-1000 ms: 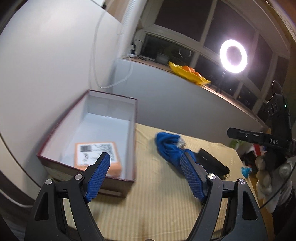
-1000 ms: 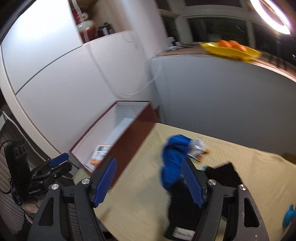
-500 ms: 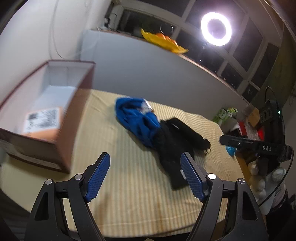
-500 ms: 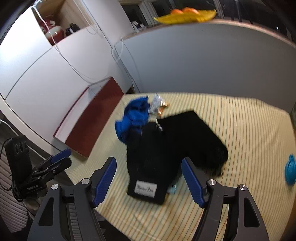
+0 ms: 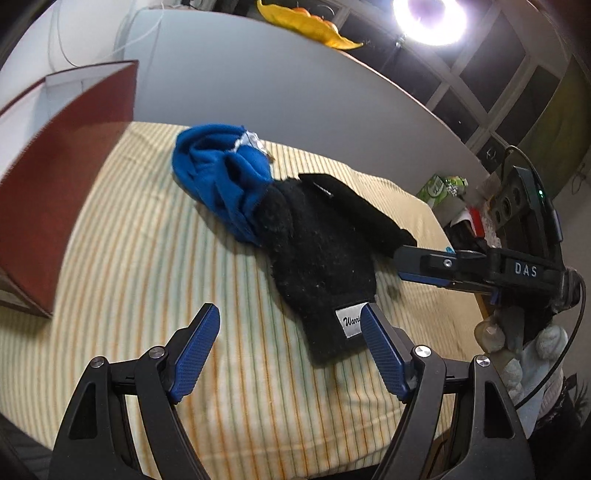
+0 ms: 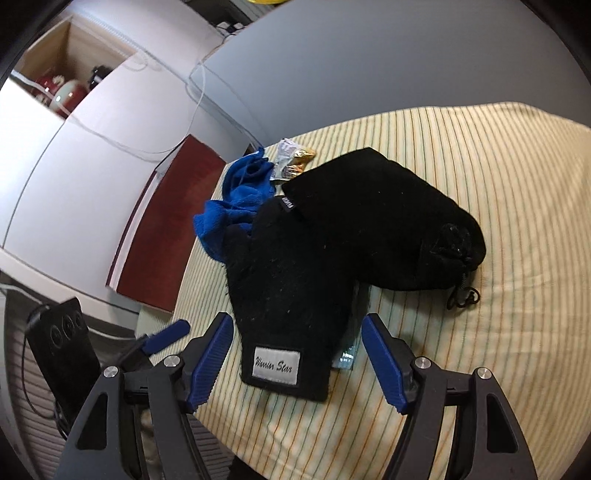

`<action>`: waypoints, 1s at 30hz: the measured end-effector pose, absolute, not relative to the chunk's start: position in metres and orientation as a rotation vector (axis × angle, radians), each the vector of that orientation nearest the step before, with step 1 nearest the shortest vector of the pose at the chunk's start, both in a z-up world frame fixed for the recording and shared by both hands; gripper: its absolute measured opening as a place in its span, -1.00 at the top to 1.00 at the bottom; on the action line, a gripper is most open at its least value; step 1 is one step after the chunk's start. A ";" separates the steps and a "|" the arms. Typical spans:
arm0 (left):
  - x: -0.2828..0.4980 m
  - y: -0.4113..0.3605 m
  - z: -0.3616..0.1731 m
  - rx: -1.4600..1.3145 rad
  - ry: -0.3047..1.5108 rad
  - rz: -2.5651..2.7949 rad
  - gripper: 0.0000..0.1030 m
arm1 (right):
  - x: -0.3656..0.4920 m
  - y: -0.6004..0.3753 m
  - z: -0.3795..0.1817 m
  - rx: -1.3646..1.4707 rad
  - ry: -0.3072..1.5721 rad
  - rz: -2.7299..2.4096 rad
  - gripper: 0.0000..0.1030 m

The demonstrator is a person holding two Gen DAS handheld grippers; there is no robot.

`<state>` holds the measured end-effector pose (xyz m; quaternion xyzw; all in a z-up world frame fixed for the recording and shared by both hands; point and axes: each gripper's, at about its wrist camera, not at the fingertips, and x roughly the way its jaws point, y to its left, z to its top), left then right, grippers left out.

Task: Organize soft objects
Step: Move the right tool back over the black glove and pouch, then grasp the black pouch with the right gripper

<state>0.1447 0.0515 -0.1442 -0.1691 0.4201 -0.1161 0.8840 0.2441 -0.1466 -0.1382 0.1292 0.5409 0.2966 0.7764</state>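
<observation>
A black knit hat [image 6: 288, 295] with a white label lies on the striped cloth, partly over a second black hat [image 6: 391, 221] with a drawstring. A crumpled blue cloth [image 5: 221, 177] lies beyond them, touching the black hat [image 5: 317, 254]. The blue cloth also shows in the right wrist view [image 6: 236, 206]. My left gripper [image 5: 290, 341] is open and empty, just short of the labelled hat's near end. My right gripper [image 6: 297, 350] is open, its fingers on either side of the labelled end of the hat, above it. The right gripper shows in the left wrist view [image 5: 424, 258].
A dark red box [image 5: 55, 166] stands at the table's left, also visible in the right wrist view [image 6: 166, 236]. Snack wrappers [image 6: 291, 164] lie by the blue cloth. A grey wall [image 5: 277, 81] rises behind the table. A yellow dish [image 5: 310, 27] sits on the ledge.
Both grippers have swung from the box side toward the pile and come closer to the black labelled hat. Both remain open.
</observation>
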 end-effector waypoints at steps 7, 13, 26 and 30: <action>0.159 0.043 -0.153 -0.359 0.898 -0.245 -0.51 | 0.253 -0.139 -0.154 0.267 1.199 0.631 -0.21; 0.161 0.043 -0.154 -0.361 0.896 -0.243 -0.51 | 0.253 -0.138 -0.149 0.251 1.178 0.635 -0.20; 0.170 0.019 -0.105 -0.261 0.819 -0.282 -0.51 | 0.261 -0.194 -0.098 0.281 1.035 0.600 0.03; 0.200 -0.001 -0.099 -0.236 0.857 -0.319 -0.45 | 0.271 -0.214 -0.103 0.292 1.044 0.548 0.19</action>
